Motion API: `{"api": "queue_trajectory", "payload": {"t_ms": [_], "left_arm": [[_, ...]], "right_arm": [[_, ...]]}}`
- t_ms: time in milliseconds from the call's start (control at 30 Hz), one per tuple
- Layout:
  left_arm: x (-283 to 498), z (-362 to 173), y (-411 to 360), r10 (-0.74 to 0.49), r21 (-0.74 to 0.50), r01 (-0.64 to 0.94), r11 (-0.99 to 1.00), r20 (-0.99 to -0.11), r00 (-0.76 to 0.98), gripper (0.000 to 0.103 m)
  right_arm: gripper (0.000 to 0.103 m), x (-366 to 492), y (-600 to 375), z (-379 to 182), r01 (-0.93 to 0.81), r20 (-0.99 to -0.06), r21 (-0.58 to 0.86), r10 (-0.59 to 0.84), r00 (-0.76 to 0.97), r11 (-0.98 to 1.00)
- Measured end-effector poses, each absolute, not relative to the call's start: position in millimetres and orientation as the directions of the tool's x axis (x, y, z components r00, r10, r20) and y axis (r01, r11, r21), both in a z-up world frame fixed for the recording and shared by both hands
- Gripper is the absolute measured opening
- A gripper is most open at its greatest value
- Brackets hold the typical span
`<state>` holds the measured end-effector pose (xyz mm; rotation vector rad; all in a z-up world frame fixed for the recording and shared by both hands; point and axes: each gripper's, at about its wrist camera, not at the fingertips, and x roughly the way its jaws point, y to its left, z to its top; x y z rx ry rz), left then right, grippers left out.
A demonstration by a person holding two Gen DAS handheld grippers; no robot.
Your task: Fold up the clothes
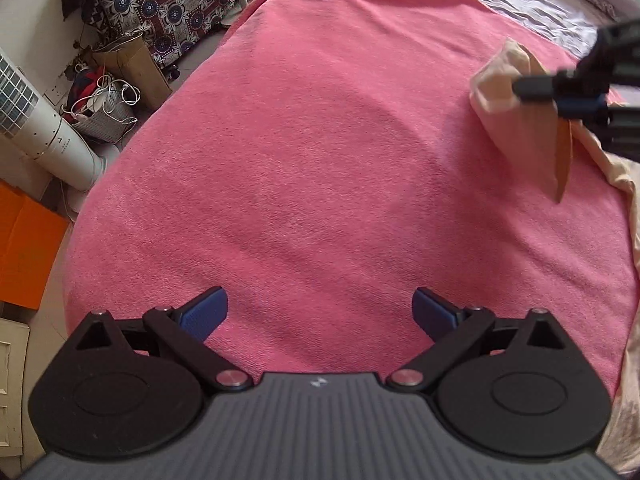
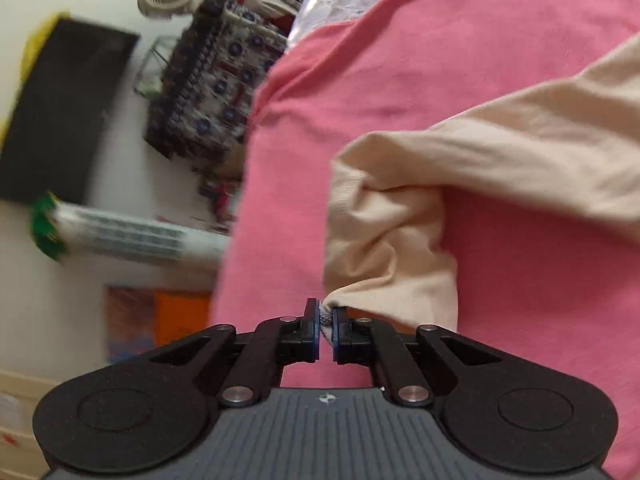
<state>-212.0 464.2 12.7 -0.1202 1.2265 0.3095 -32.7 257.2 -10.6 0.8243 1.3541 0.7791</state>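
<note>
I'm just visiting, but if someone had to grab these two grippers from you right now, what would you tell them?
Right gripper: shut on a sleeve end of the beige garment, lifted above the pink blanket.
Left gripper: open, empty, over bare blanket.
The rest of the garment trails off to the right on the bed.
Done: no finished fold shows yet.
Left: lay the sleeve over, then fold the rest.

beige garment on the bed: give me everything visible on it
The beige garment is a soft, thin knit in a pale peach tone, with a stitched hem along one end. That end is lifted off the pink blanket and hangs in loose folds, pinched at its edge by the right gripper, whose jaws are closed on the fabric. The rest trails away across the blanket toward the right side of the bed. The left gripper is open and clear of it.
</note>
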Motion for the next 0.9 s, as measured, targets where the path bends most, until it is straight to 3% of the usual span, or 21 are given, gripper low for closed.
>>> {"api": "queue_trajectory", "payload": {"t_ms": [167, 267, 500, 600, 733, 800, 900], "left_arm": [[-214.1, 21.5, 507.1, 0.182, 0.076, -0.32, 0.944, -0.932, 0.314, 0.099], [-211.2, 21.4, 532.4, 0.172, 0.058, -0.333, 0.941, -0.931, 0.323, 0.099], [-208.2, 11.6, 560.7, 0.148, 0.036, -0.346, 0.938, -0.942, 0.302, 0.099], [-210.6, 11.7, 555.2, 0.105, -0.002, -0.34, 0.94, -0.949, 0.296, 0.099], [-213.7, 11.8, 547.7, 0.047, -0.054, -0.334, 0.941, -0.957, 0.288, 0.099], [-213.9, 15.4, 535.0, 0.004, -0.092, -0.31, 0.946, -0.955, 0.298, 0.099], [-211.0, 21.2, 513.9, -0.091, -0.192, -0.285, 0.939, -0.939, 0.332, 0.099]], "right_arm": [[0.007, -28.7, 320.0, 24.6, 0.006, -0.203, 0.979, 0.978, 0.045, 0.203], [0.008, -30.0, 338.0, 15.0, 0.043, -0.211, 0.977, 0.976, 0.046, 0.209], [0.012, -78.3, 312.8, -48.2, 0.078, -0.553, 0.824, 0.827, -0.102, 0.561], [0.018, -103.7, 291.8, -71.2, 0.111, -0.63, 0.749, 0.754, -0.186, 0.653], [0.021, -122.1, 275.3, -60.8, 0.002, -0.722, 0.672, 0.656, -0.222, 0.74], [0.038, -119.4, 265.0, -41.3, -0.061, -0.753, 0.65, 0.631, -0.185, 0.758], [0.047, -102.1, 251.0, -10.7, -0.199, -0.824, 0.562, 0.566, -0.041, 0.803]]}}
